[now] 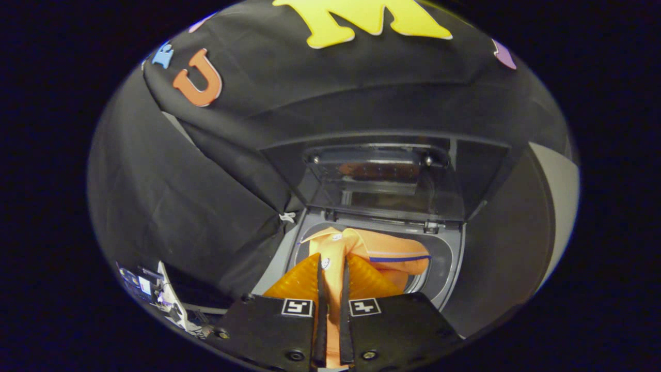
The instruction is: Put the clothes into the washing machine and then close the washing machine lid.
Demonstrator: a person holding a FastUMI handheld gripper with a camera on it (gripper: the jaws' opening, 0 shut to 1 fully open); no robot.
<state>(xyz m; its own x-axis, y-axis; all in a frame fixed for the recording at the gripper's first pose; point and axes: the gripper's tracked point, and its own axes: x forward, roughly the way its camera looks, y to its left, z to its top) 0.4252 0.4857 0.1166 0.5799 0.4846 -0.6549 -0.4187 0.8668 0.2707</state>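
Observation:
My gripper (pixel 331 264) is shut on an orange polo shirt (pixel 382 250) with a dark blue stripe, a fold of it pinched between both fingers. The shirt hangs over the round opening of the grey top-loading washing machine (pixel 448 268), just ahead of and below the fingers. Most of the cloth drapes into the drum, and its collar end runs up between my fingers. Beyond the shirt, the machine's dark glass lid (pixel 384 175) stands raised and open, leaning back against the booth wall.
Black cloth walls close in behind and on the left of the machine. A stand with small papers and cables (pixel 165 299) sits low to the left of my fingers. A pale grey panel (pixel 557 206) rises on the right.

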